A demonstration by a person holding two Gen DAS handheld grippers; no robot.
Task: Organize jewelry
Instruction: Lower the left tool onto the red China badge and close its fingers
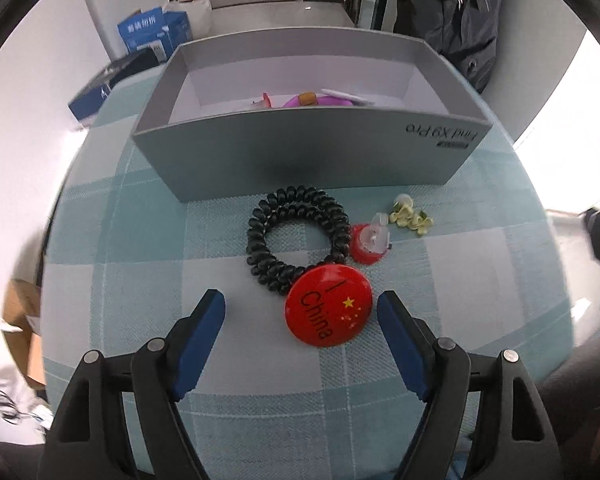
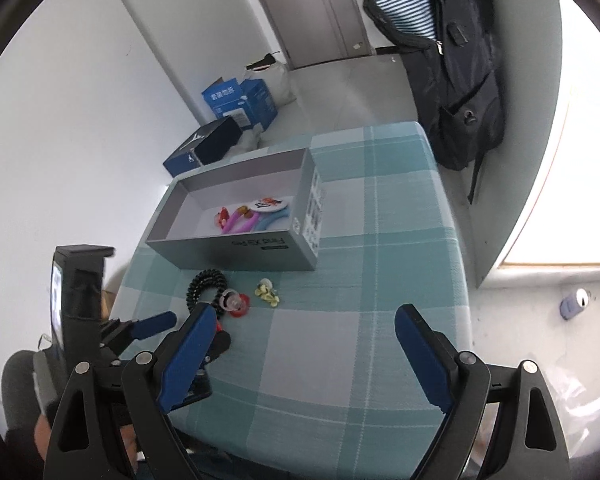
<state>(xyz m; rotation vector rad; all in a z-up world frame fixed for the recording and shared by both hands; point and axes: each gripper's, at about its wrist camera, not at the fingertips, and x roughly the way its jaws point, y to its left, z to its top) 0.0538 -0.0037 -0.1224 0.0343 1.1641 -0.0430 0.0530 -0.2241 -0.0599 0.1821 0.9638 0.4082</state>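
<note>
A red round "China" badge (image 1: pixel 329 305) lies on the checked cloth between the fingertips of my left gripper (image 1: pixel 301 307), which is open and empty. A black spiral hair tie (image 1: pixel 296 236) lies just beyond it, with a small red clip (image 1: pixel 370 243) and a yellow flower piece (image 1: pixel 411 217) to its right. Behind them stands an open grey box (image 1: pixel 300 152) holding pink, blue and white pieces (image 2: pixel 252 214). My right gripper (image 2: pixel 304 320) is open and empty, higher above the table's near side. The hair tie (image 2: pixel 204 284), red clip (image 2: pixel 236 302) and flower piece (image 2: pixel 267 294) show there too.
The table (image 2: pixel 380 240) has a teal checked cloth. A dark jacket (image 2: pixel 452 60) hangs at the far right. Blue cartons (image 2: pixel 240 100) and a dark shoebox (image 2: pixel 204 146) sit on the floor by the white wall. The left gripper (image 2: pixel 140 332) shows at lower left.
</note>
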